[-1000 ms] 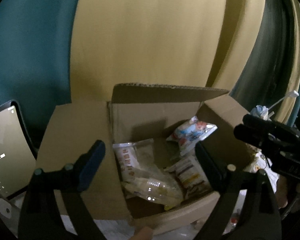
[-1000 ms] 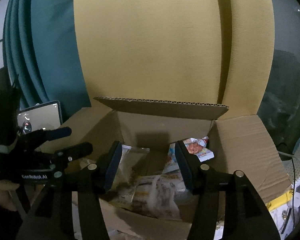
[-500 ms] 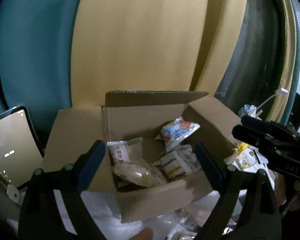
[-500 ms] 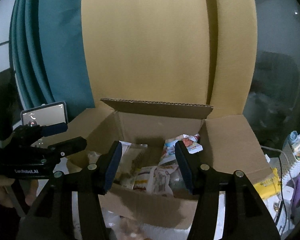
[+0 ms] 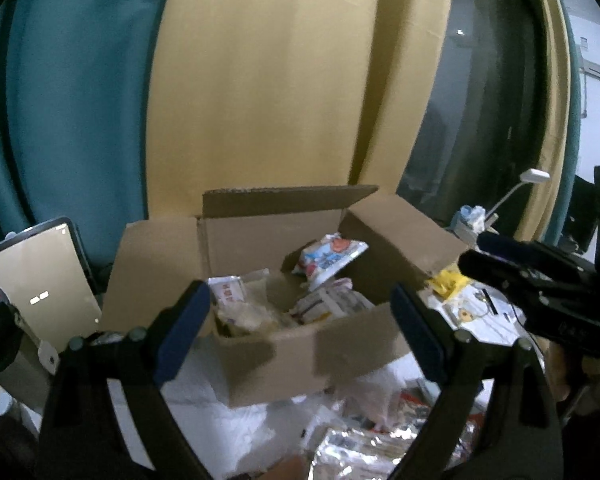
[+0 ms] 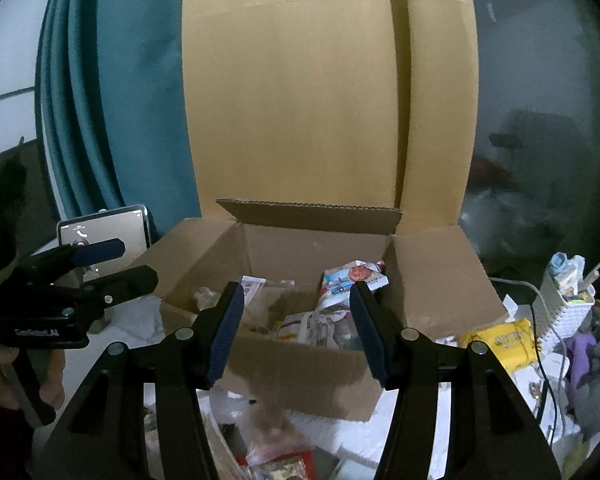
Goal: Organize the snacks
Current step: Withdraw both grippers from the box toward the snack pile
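Observation:
An open cardboard box [image 5: 308, 356] [image 6: 300, 372] stands on the table with its flaps spread. It holds several snack packets, among them a white, red and blue packet [image 5: 332, 256] [image 6: 352, 280] leaning on the far right inside. My left gripper [image 5: 300, 328] is open and empty, in front of the box. My right gripper [image 6: 296, 328] is open and empty, also in front of the box. More snack packets [image 5: 360, 452] [image 6: 276, 460] lie on the table below the grippers. Each gripper shows in the other's view, the right one [image 5: 540, 280] and the left one [image 6: 60, 292].
A tablet [image 5: 32, 284] [image 6: 104, 236] stands left of the box. A yellow packet [image 6: 500, 340] and a white basket [image 6: 568, 308] with a cable lie to the right. Teal and yellow curtains [image 6: 292, 92] hang behind.
Both grippers have drawn back and up from the box. The box looks smaller and its front wall and the packets on the table have come into view.

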A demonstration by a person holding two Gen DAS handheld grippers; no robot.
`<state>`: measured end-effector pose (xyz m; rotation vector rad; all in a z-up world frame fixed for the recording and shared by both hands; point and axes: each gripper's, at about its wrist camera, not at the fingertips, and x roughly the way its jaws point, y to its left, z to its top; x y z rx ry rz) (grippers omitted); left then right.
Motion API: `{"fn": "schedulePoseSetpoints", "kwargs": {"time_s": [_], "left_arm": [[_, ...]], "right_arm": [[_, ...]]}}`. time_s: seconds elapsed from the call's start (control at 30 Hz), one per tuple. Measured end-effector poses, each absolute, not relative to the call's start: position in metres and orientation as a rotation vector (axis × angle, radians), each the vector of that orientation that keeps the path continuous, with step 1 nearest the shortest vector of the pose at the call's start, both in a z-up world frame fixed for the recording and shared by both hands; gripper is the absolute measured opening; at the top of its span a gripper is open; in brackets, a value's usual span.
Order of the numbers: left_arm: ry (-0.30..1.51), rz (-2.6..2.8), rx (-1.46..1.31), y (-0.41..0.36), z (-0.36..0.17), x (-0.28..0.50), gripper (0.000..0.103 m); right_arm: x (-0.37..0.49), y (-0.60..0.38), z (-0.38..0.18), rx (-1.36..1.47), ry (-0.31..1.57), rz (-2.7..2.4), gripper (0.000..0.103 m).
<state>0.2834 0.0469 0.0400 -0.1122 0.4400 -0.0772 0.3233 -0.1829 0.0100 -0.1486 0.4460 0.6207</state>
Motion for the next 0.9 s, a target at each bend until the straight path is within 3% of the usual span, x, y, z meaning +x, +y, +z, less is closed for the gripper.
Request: {"fn": "schedulePoseSetpoints", "kwargs": {"time_s": [0.9], "left_arm": [[0.452, -0.146, -0.123, 0.016, -0.006, 0.173, 0.092]], "right_arm": [[0.214, -0.211, -0.023, -0.151, 0.483, 0.619, 0.060]]}}
